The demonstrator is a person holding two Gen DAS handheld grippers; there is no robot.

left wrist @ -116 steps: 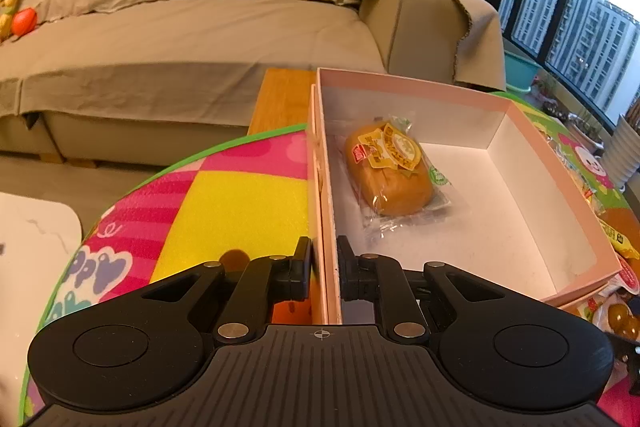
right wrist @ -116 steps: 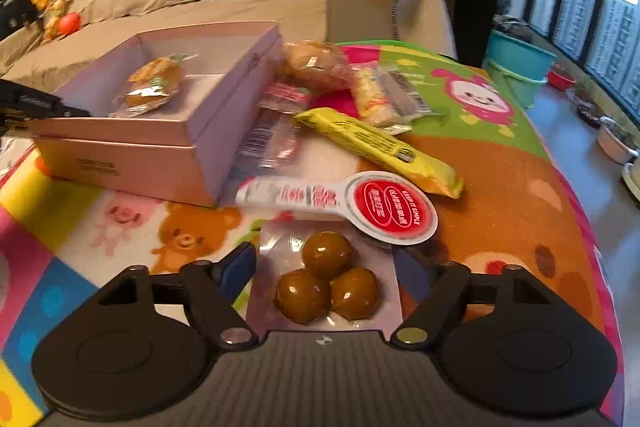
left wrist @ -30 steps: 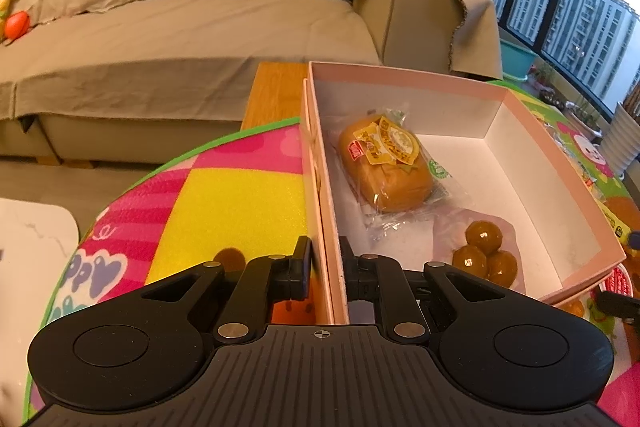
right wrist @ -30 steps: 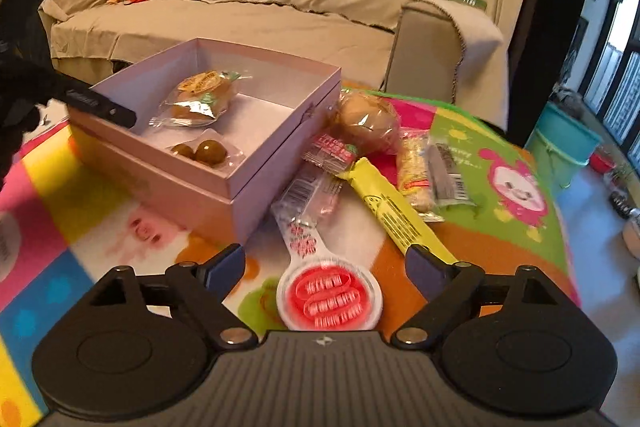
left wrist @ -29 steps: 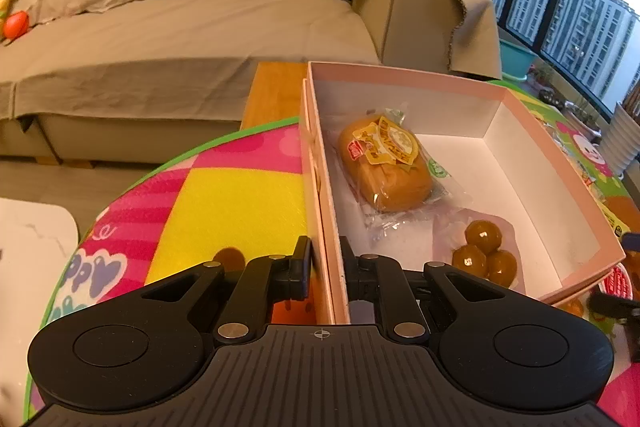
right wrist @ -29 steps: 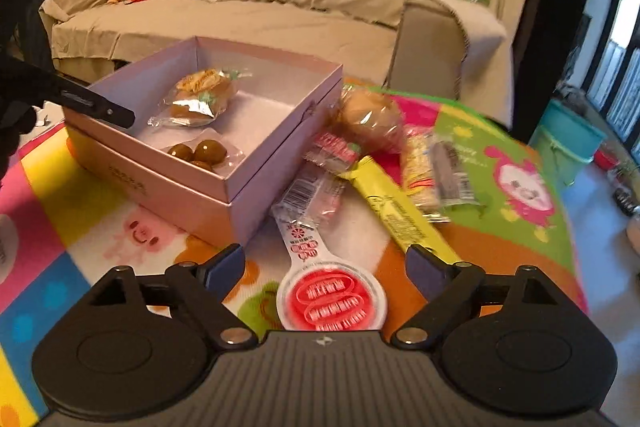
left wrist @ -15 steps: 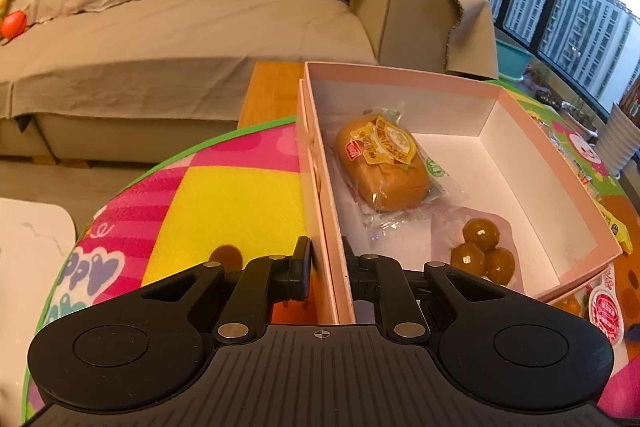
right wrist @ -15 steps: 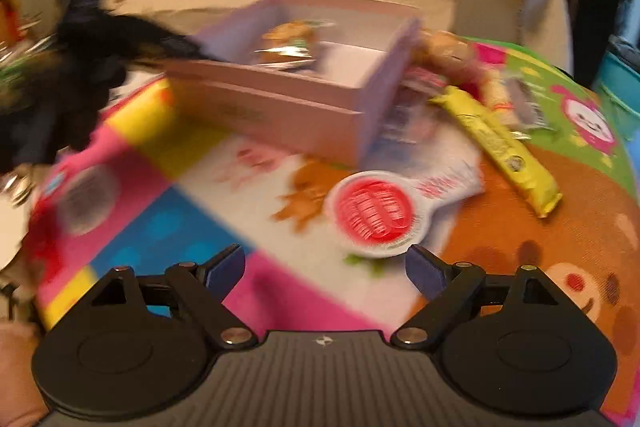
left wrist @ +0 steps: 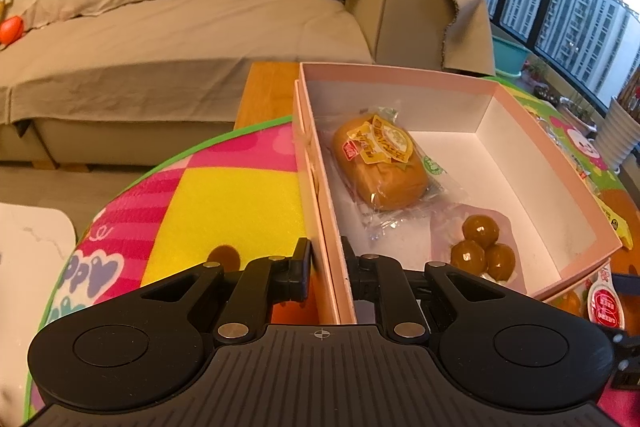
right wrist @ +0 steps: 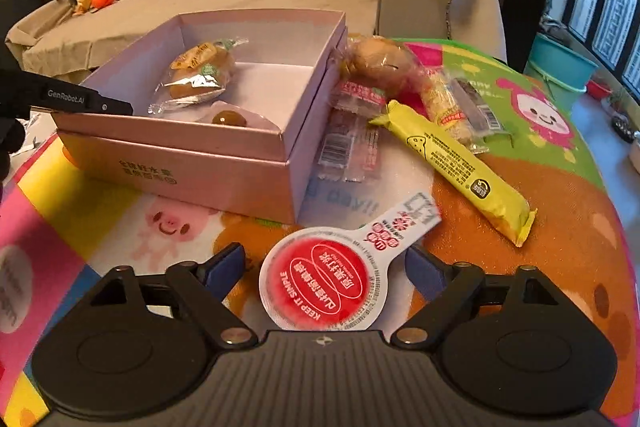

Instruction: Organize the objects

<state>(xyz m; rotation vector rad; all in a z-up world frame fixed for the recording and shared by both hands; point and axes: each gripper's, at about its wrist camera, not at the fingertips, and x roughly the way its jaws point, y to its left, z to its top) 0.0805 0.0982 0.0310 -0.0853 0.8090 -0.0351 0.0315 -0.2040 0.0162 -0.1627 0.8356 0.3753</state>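
My left gripper (left wrist: 324, 261) is shut on the near-left wall of the pink box (left wrist: 552, 151), one finger on each side. The box holds a wrapped orange bun (left wrist: 380, 163) and a clear pack of brown balls (left wrist: 480, 247). In the right wrist view the box (right wrist: 224, 171) sits at the left, with my left gripper at its left rim (right wrist: 88, 101). My right gripper (right wrist: 324, 267) is open and empty, its fingers on either side of a round red-and-white lidded cup (right wrist: 324, 287) on the mat.
Loose snacks lie right of the box: a yellow bar (right wrist: 456, 163), clear sachets (right wrist: 348, 143), a wrapped bun (right wrist: 376, 61) and a striped pack (right wrist: 452, 103). The round table has a colourful mat (right wrist: 560, 211). A covered sofa (left wrist: 200, 19) stands behind.
The pack of brown balls went from the mat into the box. My right gripper then swung about and now sits low around the red-lidded cup. The left gripper stayed on the box wall.
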